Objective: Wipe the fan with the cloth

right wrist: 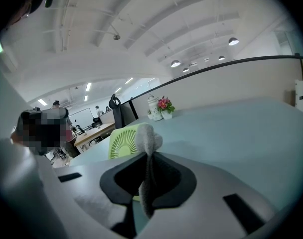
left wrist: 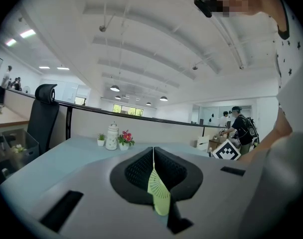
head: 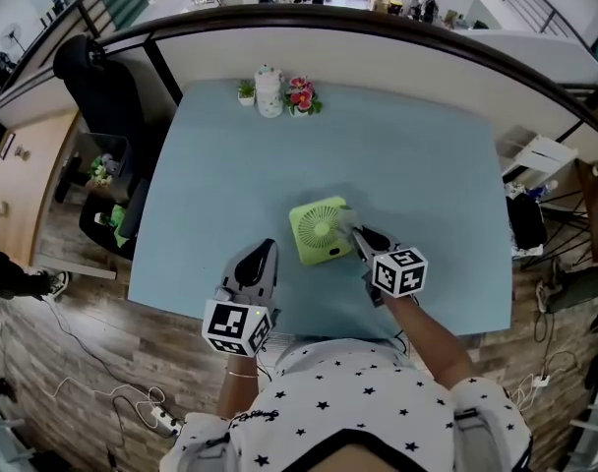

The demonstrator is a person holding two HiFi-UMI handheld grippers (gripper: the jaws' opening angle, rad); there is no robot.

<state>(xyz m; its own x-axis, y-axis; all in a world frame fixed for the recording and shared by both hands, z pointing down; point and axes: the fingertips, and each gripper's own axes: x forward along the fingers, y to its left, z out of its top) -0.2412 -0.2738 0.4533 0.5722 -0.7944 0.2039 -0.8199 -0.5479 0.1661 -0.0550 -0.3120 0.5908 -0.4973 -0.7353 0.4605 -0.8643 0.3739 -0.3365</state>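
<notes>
A lime-green square fan (head: 317, 230) stands on the pale blue table (head: 417, 165), its round grille turned towards me. My right gripper (head: 356, 232) is shut on a grey cloth (head: 344, 216), which rests against the fan's upper right edge. In the right gripper view the cloth (right wrist: 147, 136) sticks up from the shut jaws of the right gripper (right wrist: 147, 156), in front of the fan (right wrist: 121, 143). My left gripper (head: 267, 248) hovers just left of the fan, apart from it, jaws together. In the left gripper view a sliver of green fan (left wrist: 159, 193) shows through the slit of the left gripper (left wrist: 153, 151).
A white jar (head: 269, 91), a pot of pink flowers (head: 301, 96) and a tiny green plant (head: 246, 91) stand at the table's far edge by the partition. A black office chair (head: 97, 91) is off the left side. The table's near edge runs close to my body.
</notes>
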